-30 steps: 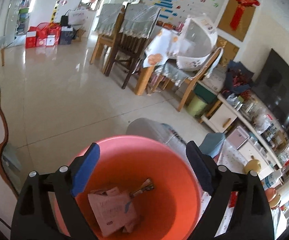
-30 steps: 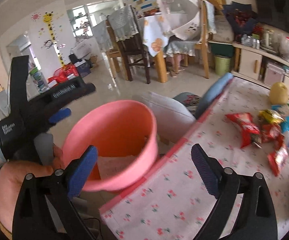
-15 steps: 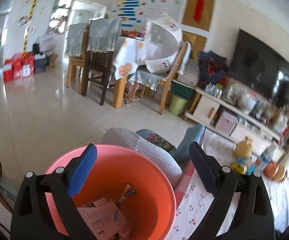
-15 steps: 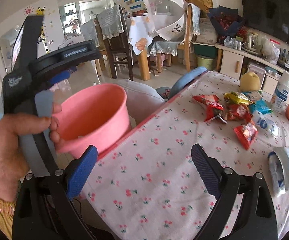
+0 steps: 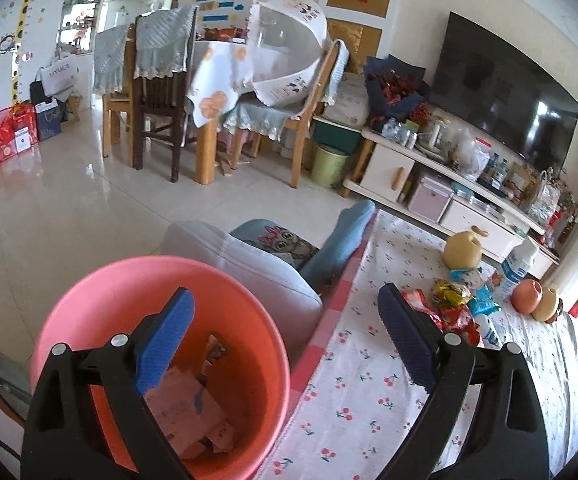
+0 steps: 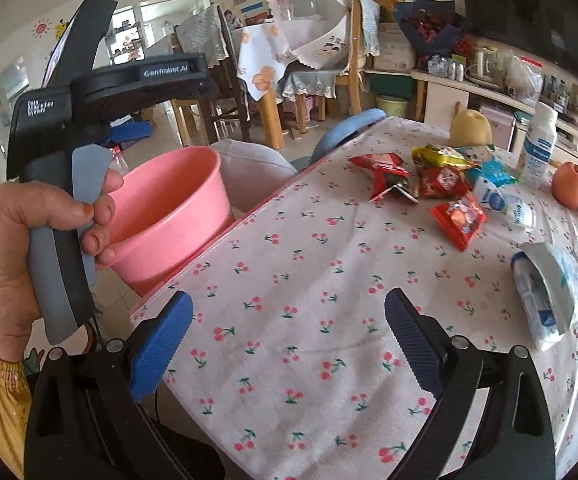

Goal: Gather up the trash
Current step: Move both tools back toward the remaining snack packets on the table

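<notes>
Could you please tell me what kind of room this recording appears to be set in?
Most likely a home's combined living and dining room: a large television above a low cabinet, and a cloth-covered dining table with wooden chairs.

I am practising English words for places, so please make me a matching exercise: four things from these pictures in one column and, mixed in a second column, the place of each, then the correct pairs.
Things:
1. pink bucket
2. paper scraps
3. white bottle
4. green bin

Places:
A. standing on the cherry tablecloth
B. on the floor by the TV cabinet
C. inside the bucket
D. beside the table edge, below tabletop level

Pairs: 1-D, 2-C, 3-A, 4-B
</notes>
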### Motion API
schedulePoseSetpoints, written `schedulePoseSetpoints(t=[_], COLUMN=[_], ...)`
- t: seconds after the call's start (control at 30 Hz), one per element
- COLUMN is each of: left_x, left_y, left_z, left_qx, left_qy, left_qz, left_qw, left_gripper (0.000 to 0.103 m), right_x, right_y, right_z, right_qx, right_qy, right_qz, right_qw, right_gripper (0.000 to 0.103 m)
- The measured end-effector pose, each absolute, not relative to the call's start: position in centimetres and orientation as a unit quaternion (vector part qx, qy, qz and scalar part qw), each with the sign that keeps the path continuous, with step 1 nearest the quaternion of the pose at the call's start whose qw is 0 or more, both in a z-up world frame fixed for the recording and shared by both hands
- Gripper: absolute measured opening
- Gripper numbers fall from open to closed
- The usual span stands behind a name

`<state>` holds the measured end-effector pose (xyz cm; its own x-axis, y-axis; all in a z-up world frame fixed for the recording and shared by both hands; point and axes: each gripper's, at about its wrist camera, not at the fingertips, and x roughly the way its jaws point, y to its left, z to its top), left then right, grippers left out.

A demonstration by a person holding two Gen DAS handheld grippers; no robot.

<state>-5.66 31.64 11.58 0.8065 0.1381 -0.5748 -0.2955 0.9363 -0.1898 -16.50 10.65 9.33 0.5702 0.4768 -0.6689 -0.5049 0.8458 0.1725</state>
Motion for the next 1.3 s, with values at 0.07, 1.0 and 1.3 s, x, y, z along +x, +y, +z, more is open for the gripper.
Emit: schedulePoseSetpoints(t=[0.07,1.0,1.3], left_x=[-5.4,-2.7,0.8], left_y=[30.9,21.5,20.0], left_z=[11.5,10.6,8.4], left_qx=[-0.126,-0.046,-0.106], left_qy=[0.291,0.296,0.336], left_qz=[0.107,0.053,0.026], left_qw=[0.942,0.953,0.935], left_gripper=[0.093,0.093,0.093], right_x=[-16.5,-15.0,-12.1], right_y=[10.2,0.3,-3.4], right_z=[9.5,10.8,11.3], right_qx=[-0.015,0.045,0.066], right_qy=[0.37,0.359,0.362], right_qz=[0.274,0.223,0.202], right_qw=[0.888,0.905,0.907], right_gripper=[0.096,0.096,0.096])
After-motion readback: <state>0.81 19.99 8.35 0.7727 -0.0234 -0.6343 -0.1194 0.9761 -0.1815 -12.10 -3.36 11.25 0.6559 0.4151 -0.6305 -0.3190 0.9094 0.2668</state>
